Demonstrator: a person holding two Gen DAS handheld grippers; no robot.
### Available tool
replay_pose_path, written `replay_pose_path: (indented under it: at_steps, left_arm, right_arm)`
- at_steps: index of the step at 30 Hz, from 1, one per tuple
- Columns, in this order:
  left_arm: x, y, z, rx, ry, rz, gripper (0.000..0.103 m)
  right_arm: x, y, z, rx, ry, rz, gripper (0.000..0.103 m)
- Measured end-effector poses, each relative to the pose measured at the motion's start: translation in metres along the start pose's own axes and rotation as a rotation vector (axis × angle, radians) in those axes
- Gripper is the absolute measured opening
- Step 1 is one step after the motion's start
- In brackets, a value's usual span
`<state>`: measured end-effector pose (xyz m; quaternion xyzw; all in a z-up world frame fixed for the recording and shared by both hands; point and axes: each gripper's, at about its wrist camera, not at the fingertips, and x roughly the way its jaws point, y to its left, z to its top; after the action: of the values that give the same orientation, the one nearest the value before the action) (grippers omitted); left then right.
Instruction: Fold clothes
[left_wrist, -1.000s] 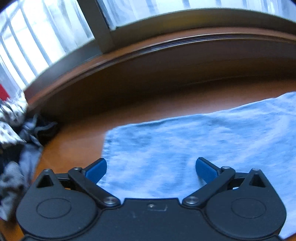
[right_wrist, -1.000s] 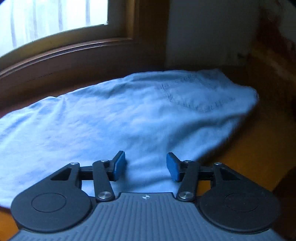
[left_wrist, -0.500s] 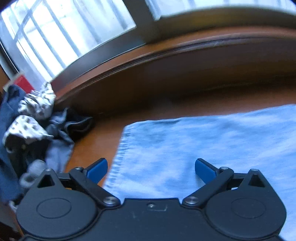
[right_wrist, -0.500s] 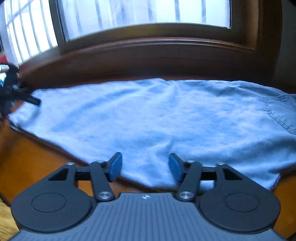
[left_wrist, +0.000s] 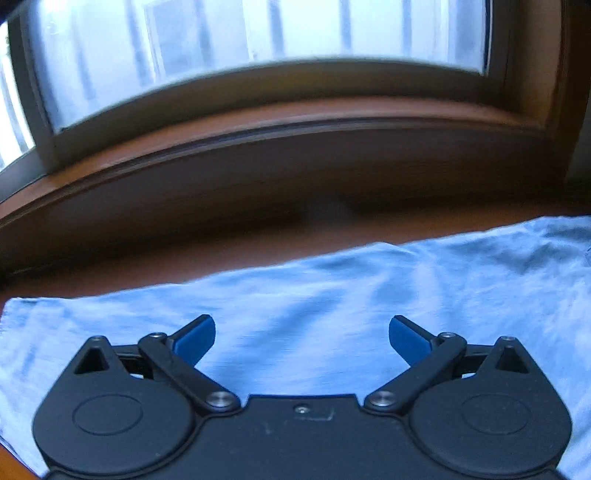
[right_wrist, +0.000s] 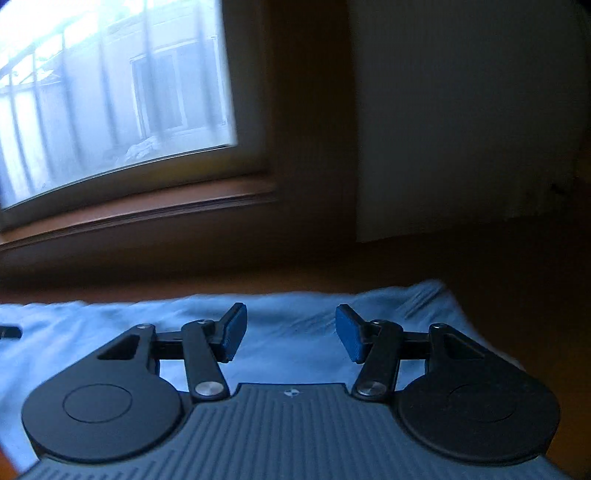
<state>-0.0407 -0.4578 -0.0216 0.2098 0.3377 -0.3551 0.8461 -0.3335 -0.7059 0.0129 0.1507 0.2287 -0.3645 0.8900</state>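
Lying flat across the bench (left_wrist: 258, 254), the blue cloth (left_wrist: 332, 295) is sitting under 2 open, empty claws: left claw (left_wrist: 302, 334), right claw (right_wrist: 291, 330).

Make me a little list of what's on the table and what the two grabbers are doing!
garment: light blue garment, spread flat, a bit wrinkled
surface: brown wooden table
behind: window with a wooden sill
left gripper: open, nothing between the pads, over the garment
right gripper: open, nothing between the pads, over the garment near its end
fold: not started
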Motion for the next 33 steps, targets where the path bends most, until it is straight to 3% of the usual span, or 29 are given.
replay_pose_path:
  at_steps: [2, 5, 6, 8, 10, 15, 17, 20, 21, 24, 28, 29, 30, 31, 33]
  left_arm:
    - [0.008, -0.019, 0.002, -0.011, 0.035, 0.043, 0.101]
    - [0.016, -0.033, 0.001, -0.047, 0.076, 0.122, 0.103]
    - [0.016, -0.035, 0.0, -0.069, 0.078, 0.145, 0.103]
    - [0.015, -0.036, -0.002, -0.116, 0.086, 0.177, 0.103]
    - [0.014, -0.035, -0.003, -0.159, 0.092, 0.191, 0.103]
    - [0.009, -0.047, -0.002, -0.168, 0.118, 0.241, 0.102]
    - [-0.006, -0.058, -0.003, -0.143, 0.128, 0.193, 0.101]
    - [-0.038, -0.08, -0.013, -0.116, 0.118, 0.048, 0.101]
    - [-0.048, -0.089, -0.017, -0.103, 0.12, -0.011, 0.101]
    - [-0.066, -0.121, -0.035, -0.038, 0.139, -0.139, 0.101]
    - [-0.066, -0.16, -0.059, 0.118, 0.202, -0.172, 0.103]
    - [-0.067, -0.158, -0.062, 0.113, 0.202, -0.182, 0.103]
    - [-0.068, -0.156, -0.064, 0.106, 0.201, -0.193, 0.103]
    - [-0.07, -0.155, -0.066, 0.101, 0.205, -0.202, 0.103]
    - [-0.073, -0.151, -0.069, 0.099, 0.202, -0.204, 0.103]
  right_arm:
    - [0.027, -0.022, 0.008, -0.01, 0.022, 0.025, 0.056]
    - [0.066, -0.043, 0.011, -0.047, 0.101, 0.103, 0.047]
    - [0.078, -0.045, 0.01, -0.083, 0.132, 0.09, 0.04]
    - [0.097, -0.049, 0.003, -0.172, 0.18, -0.061, 0.026]
    - [0.101, -0.069, 0.003, -0.133, 0.143, -0.078, 0.0]
    - [0.109, -0.1, 0.013, -0.067, 0.139, -0.043, 0.0]
    - [0.101, -0.097, 0.018, -0.095, 0.151, -0.041, 0.0]
    - [0.063, -0.082, 0.019, -0.145, 0.103, -0.006, 0.03]
    - [0.049, -0.075, 0.015, -0.165, 0.089, 0.017, 0.045]
    - [0.01, -0.055, -0.01, -0.233, 0.068, 0.069, 0.048]
    - [0.004, -0.07, -0.035, -0.205, 0.088, 0.02, 0.048]
    - [0.006, -0.077, -0.041, -0.191, 0.091, -0.005, 0.051]
    - [0.008, -0.084, -0.046, -0.176, 0.094, -0.029, 0.069]
    - [0.011, -0.091, -0.052, -0.161, 0.097, -0.053, 0.08]
    - [0.013, -0.104, -0.05, -0.082, 0.105, -0.056, 0.08]
